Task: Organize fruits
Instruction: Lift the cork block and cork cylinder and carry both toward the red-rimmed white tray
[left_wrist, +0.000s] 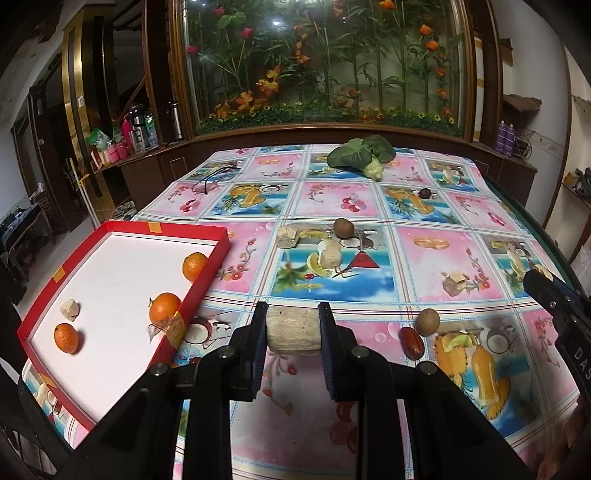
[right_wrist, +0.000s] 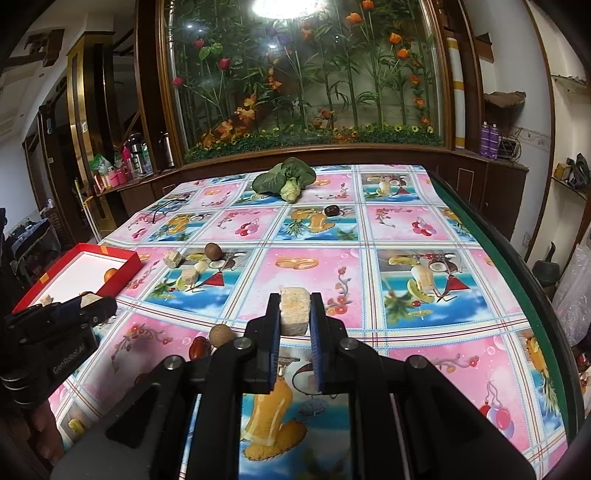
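1. A pale, fibrous cylindrical chunk (left_wrist: 293, 332) is clamped end to end between the pads of the left hand-held gripper (left_wrist: 293, 330), clear of the patterned cloth on the desk (left_wrist: 424, 258).
2. A smaller pale block (right_wrist: 293, 312) is pinched between the nearly closed jaws of the right hand-held gripper (right_wrist: 294, 314), also lifted off the cloth.
3. The red tray (left_wrist: 207, 280) is seen at the left edge of the desk; three oranges (left_wrist: 164, 307) and one pale piece (left_wrist: 70, 309) are already lying on its white floor.
4. The step in hand is judged to be the carry: both pieces are picked up and neither is yet delivered.
5. Next, the left piece has to be swung left over the tray's red wall and released onto a bare patch between the oranges, so nothing is knocked.
6. The right piece is well apart from the tray, so a longer sweep across the desk is needed, and the two grippers should be kept from colliding.
7. Several pale chunks (left_wrist: 330, 256), a brown round fruit (left_wrist: 343, 227), a red date (left_wrist: 411, 341) and a leafy vegetable (left_wrist: 360, 153) are left on the cloth.
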